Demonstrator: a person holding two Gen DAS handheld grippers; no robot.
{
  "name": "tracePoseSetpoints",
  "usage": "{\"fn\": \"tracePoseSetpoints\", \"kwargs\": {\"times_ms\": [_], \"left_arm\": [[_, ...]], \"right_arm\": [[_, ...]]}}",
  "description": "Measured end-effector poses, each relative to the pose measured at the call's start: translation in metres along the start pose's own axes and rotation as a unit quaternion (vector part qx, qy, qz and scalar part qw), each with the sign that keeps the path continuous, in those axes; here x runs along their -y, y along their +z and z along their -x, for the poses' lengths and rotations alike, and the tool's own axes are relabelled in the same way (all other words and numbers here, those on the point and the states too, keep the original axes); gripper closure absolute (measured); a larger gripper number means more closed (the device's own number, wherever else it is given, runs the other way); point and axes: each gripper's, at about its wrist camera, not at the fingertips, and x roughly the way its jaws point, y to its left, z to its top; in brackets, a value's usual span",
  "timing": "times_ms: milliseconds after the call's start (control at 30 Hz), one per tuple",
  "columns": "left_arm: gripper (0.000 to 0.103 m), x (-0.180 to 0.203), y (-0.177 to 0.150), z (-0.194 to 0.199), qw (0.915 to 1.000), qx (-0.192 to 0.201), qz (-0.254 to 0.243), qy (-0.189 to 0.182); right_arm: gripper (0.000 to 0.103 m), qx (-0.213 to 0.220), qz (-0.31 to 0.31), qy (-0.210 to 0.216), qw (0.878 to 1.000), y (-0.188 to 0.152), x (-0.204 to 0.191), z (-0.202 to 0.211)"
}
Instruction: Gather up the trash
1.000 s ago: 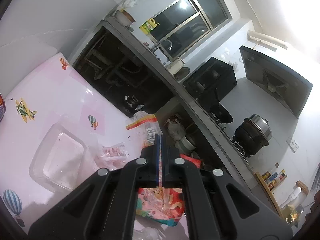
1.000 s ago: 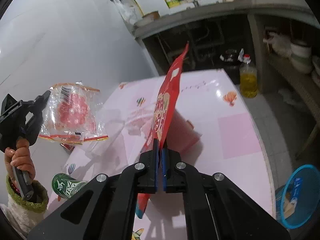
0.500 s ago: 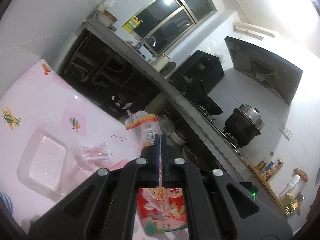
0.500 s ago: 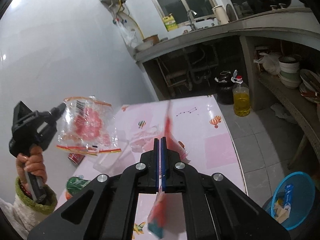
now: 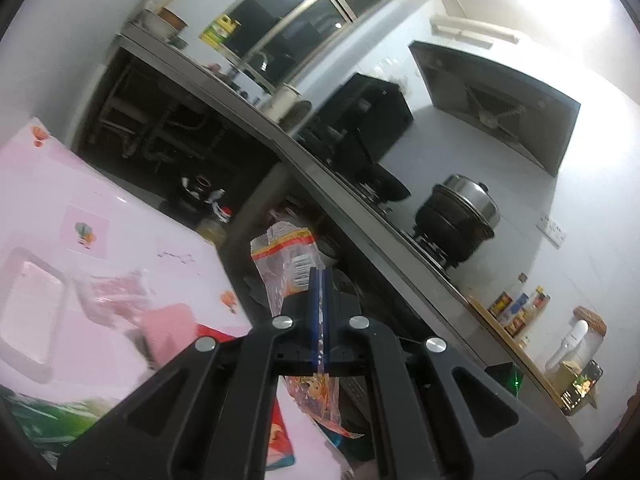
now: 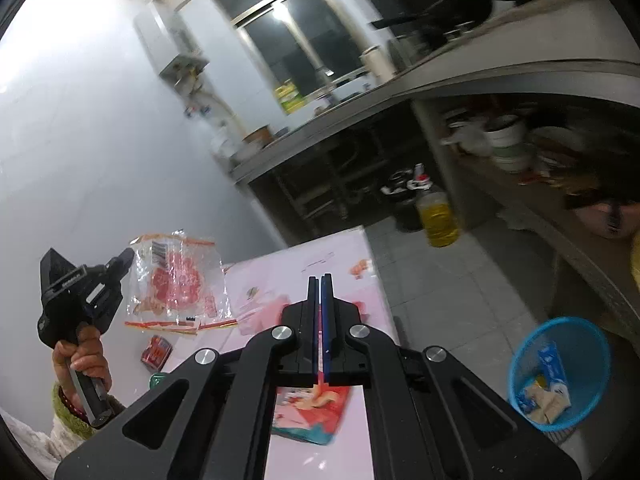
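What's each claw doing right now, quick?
Left claw: closed, holding a clear snack wrapper.
Right claw: closed, holding a red snack bag.

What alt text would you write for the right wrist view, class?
The right gripper is shut on a red snack packet above a pink table. To the left, the left gripper holds up a clear plastic wrapper. A blue bin with trash in it stands on the floor at lower right.

Pink tablecloth point(image 6: 328, 256) with small balloon prints; clear wrapper point(image 6: 176, 280) with red blotches, an orange-red edge stripe and a barcode; red and teal cartoon packet point(image 6: 312, 412); bright blue basket point(image 6: 516, 364); yellow oil bottle point(image 6: 438, 216), red cap
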Motion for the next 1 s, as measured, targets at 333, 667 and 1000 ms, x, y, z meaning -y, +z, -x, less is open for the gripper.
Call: {"fn": "tracePoseSetpoints", "kwargs": {"times_ms": [333,667,1000], "left_arm": [[0.103,0.018,-0.009,-0.016,1.0,-0.006,-0.001,-0.004],[0.103,-0.006,-0.019,-0.012,0.9991,-0.016,0.023,0.032],[0.103,-0.017,-0.067,-0.038,0.9848,-0.103,-0.049,0.131]], "right_arm": [[0.102,0.004,-0.066,-0.02,0.998,-0.021,0.051,0.048],[0.076,-0.168,-0.122,0.04,0.977,-0.048,0.05,-0.038],[0.048,-0.263,-0.176,0.072,0.946,-0.056,0.052,-0.155]]}}
